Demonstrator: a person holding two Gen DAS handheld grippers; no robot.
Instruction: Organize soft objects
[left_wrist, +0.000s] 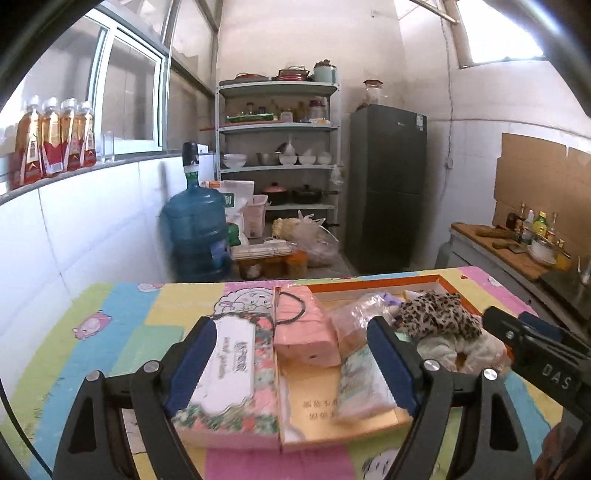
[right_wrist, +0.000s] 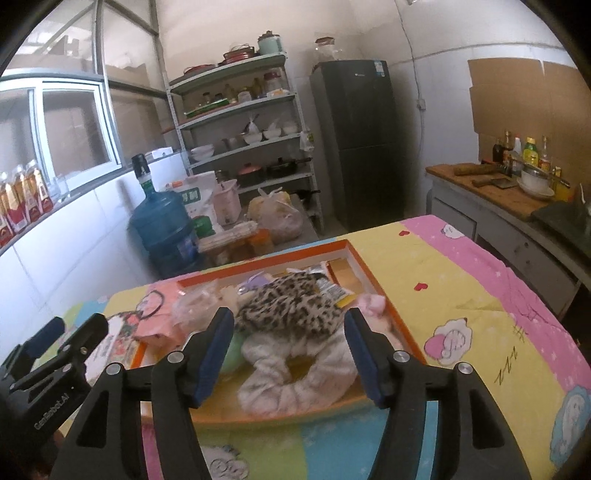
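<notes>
An orange-rimmed tray (left_wrist: 376, 286) lies on the cartoon-print table cover. In it are a pink pack (left_wrist: 306, 332) with a black hair band, a clear plastic bag (left_wrist: 354, 314), a small wipe packet (left_wrist: 362, 384), a leopard-print cloth (left_wrist: 439, 314) and a white fluffy cloth (left_wrist: 454, 350). A floral box (left_wrist: 229, 373) sits against the tray's left side. My left gripper (left_wrist: 291, 332) hovers open over the floral box and pink pack, gripping nothing. My right gripper (right_wrist: 289, 321) is open above the leopard cloth (right_wrist: 291, 306) and the white fluffy cloth (right_wrist: 295, 373), its pads clear of both.
Beyond the table's far edge stand a blue water jug (left_wrist: 195, 236), bags and boxes on the floor, a metal shelf (left_wrist: 277, 147) and a dark fridge (left_wrist: 384, 184). To the right runs a counter (right_wrist: 491, 192) with bottles and a bowl. Bottles line the window sill (left_wrist: 51, 144) on the left.
</notes>
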